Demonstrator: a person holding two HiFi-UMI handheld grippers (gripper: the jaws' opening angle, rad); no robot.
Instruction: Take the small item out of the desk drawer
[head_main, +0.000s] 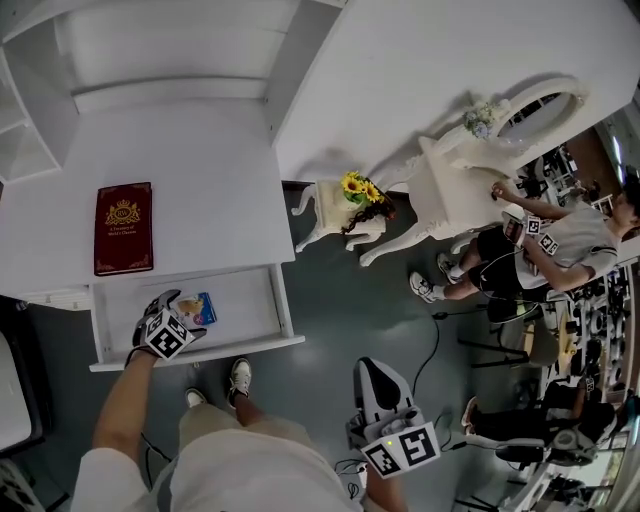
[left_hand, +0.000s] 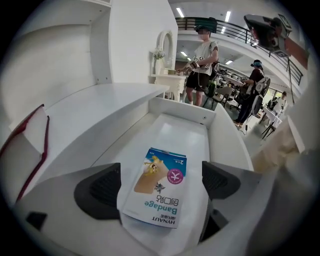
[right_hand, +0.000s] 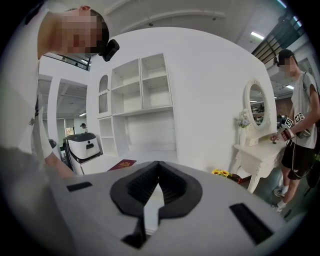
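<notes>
Left claw (left_hand: 156, 184) spread, bandage packet (left_hand: 161, 170) between its jaws; right claw (right_hand: 157, 187) pressed together. Lying flat, the packet may slip free.

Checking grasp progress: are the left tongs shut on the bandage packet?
No, the left tongs stand wide apart, with the bandage packet lying flat in the drawer between them.

- A big indoor hall dressed up as a home: white desk (head_main: 180, 200), cubby shelving (right_hand: 142, 82), and an ornate vanity table (head_main: 450, 190) with an oval mirror (head_main: 540, 105).
- Sunflowers (head_main: 360, 188) sit on a little white stand.
- Look up and there's a mezzanine railing (left_hand: 230, 27) and strip lights (left_hand: 227, 16), so this is a lab-style test space.
- Another person (head_main: 560, 240) works at the vanity wearing marker cubes, with equipment clutter (head_main: 598, 300) behind.
</notes>
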